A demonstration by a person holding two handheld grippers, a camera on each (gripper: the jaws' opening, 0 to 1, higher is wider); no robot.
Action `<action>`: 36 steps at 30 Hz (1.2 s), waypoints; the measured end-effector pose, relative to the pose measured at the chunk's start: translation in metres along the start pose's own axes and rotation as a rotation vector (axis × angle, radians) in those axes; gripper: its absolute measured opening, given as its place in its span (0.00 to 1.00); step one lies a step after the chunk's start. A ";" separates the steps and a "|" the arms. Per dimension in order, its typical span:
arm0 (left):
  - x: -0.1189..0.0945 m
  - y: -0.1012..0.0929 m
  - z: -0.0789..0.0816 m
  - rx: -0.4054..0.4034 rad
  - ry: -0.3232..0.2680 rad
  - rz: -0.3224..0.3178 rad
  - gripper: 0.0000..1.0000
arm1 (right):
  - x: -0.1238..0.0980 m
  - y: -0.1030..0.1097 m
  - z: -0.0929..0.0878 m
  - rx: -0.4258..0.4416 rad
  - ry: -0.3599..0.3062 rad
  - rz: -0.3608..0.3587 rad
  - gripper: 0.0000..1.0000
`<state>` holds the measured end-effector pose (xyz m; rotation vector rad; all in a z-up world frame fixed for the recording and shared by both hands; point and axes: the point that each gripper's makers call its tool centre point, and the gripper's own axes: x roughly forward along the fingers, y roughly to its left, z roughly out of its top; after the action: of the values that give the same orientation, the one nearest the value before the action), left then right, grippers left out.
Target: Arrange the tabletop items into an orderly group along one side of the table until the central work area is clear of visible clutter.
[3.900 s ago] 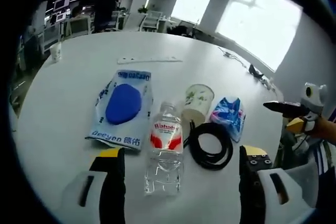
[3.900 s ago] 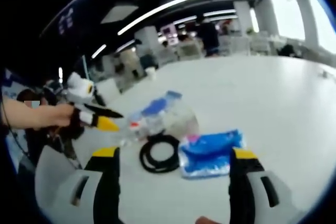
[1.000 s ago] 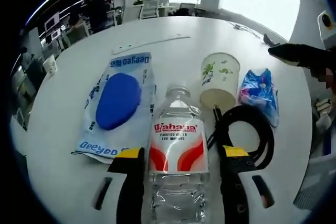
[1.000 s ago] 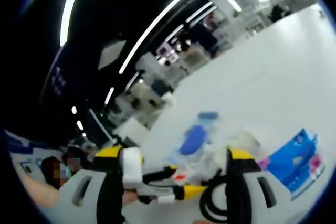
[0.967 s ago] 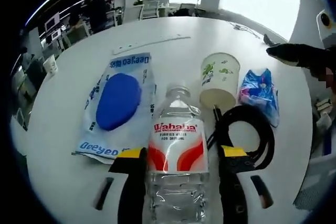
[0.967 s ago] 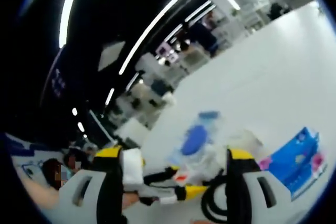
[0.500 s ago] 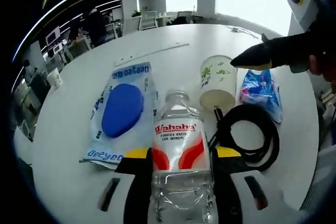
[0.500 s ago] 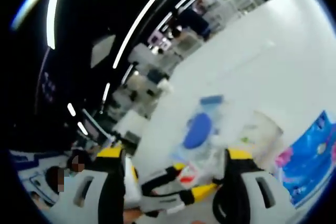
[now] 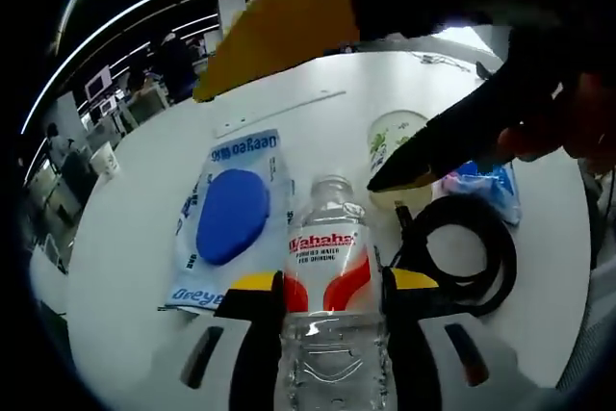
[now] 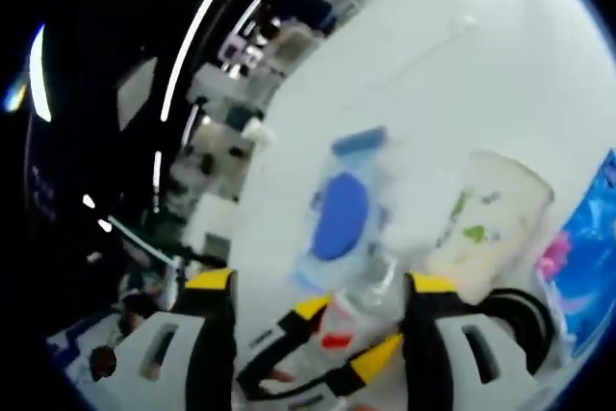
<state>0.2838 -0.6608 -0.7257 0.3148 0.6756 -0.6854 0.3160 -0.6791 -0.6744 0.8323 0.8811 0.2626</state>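
Observation:
A clear Wahaha water bottle [image 9: 327,276] lies on the white table [image 9: 115,238] with my left gripper [image 9: 332,281] shut on it, one jaw on each side. My right gripper [image 10: 322,284] is open and hangs over the group. Its black finger [image 9: 443,137] crosses in front of the paper cup [image 9: 390,132] in the left gripper view. In the right gripper view the bottle [image 10: 361,295] sits low, between the left gripper's yellow-tipped fingers [image 10: 373,355], and the paper cup [image 10: 491,209] stands to its right.
A blue-and-white pouch [image 9: 231,214] lies left of the bottle. A coiled black cable [image 9: 476,257] and a blue tissue pack [image 9: 481,185] lie to the right. A small cup [image 9: 104,159] stands near the far left table edge. Office desks and people are beyond.
My left gripper has shut on the bottle. My right gripper has swung in from the right, over the cup and bottle, and looms large in the left gripper view.

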 end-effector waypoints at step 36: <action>-0.005 0.001 0.004 -0.069 -0.095 -0.017 0.40 | 0.032 -0.050 0.004 0.201 -0.161 -0.128 0.20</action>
<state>0.2831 -0.6597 -0.7196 0.2120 0.6108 -0.6877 0.3329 -0.6981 -0.7284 0.9644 0.8144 -0.0057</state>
